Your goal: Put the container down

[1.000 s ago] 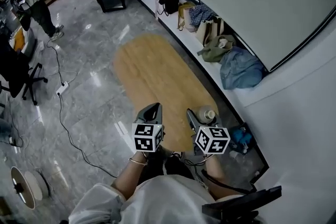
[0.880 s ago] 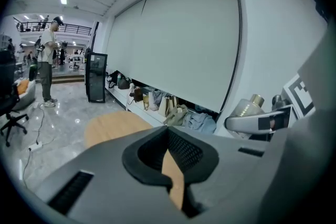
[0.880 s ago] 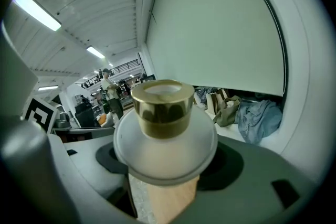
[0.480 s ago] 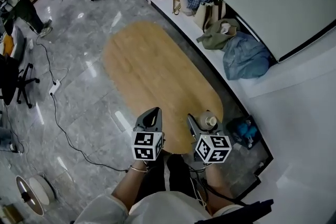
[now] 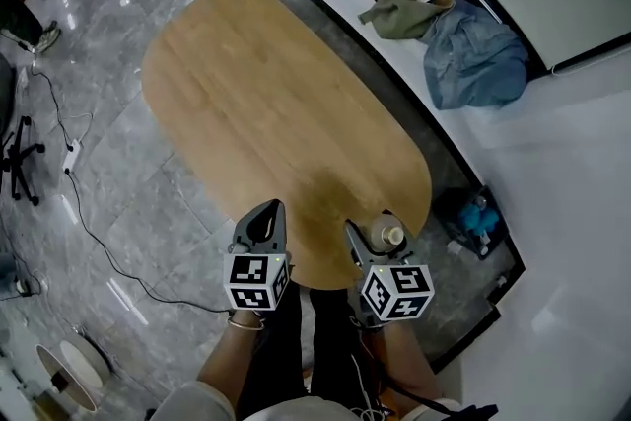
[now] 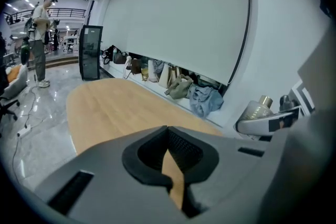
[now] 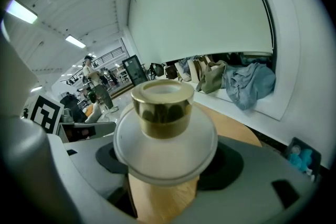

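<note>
head view: right claw (image 5: 374, 231) around container (image 5: 383, 235)

Frosted white container (image 7: 164, 131) with gold neck stands upright, clamped in the right gripper (image 7: 163, 168).

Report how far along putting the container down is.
Done: the container is picked up and sits over the near end of the wooden table. In hand: the right claw is shut on it; the left claw is shut and empty. Left: lower it onto the wood, if it isn't touching already, which I can't tell, then open the claw and back off.
</note>
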Available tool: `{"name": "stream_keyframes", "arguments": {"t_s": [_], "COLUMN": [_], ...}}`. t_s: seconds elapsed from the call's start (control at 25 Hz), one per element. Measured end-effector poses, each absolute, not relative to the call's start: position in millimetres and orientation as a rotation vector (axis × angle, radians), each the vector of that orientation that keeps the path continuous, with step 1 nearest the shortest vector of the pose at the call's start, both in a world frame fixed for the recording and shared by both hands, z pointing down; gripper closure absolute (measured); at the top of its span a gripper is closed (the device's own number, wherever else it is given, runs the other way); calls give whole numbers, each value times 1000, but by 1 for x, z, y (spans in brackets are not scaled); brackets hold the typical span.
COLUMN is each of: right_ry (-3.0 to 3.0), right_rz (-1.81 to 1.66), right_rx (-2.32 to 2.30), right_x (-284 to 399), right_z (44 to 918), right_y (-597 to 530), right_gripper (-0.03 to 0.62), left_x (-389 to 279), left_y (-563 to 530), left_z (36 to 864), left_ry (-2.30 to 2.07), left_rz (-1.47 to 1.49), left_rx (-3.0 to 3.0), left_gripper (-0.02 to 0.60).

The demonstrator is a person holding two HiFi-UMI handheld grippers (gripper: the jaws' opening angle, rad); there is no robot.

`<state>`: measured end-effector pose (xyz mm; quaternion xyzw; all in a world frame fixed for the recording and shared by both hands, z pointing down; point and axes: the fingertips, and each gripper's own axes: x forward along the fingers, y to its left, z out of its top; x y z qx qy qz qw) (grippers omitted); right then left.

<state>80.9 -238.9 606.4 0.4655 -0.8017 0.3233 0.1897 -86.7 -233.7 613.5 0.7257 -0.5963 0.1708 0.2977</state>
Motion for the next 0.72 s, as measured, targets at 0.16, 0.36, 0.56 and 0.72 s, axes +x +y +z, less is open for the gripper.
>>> {"name": "stream_keyframes", "arguments": {"t_s": [0.16, 0.36, 0.56, 0.72], "right_ry": [-2222, -2176, -2158, -2146], "right_rz": [915, 918, 897, 848], "right_rx": [1302, 1319, 1339, 1351], "right_x": [87, 95, 104, 110], "right_z": [640, 675, 699, 717], "right_y": [-242, -254, -277, -302], "right_gripper": [253, 253, 253, 253], "left_x": [-79, -69, -60, -58], "left_y": [-236, -237, -248, -257], "left_z": [644, 666, 681, 690], "left_ry": [-1549, -1509, -1475, -1444], "left_rz": [458, 495, 543, 592], "left_rx": [1916, 1946, 1990, 2031], "left_gripper": [574, 574, 574, 574]}}
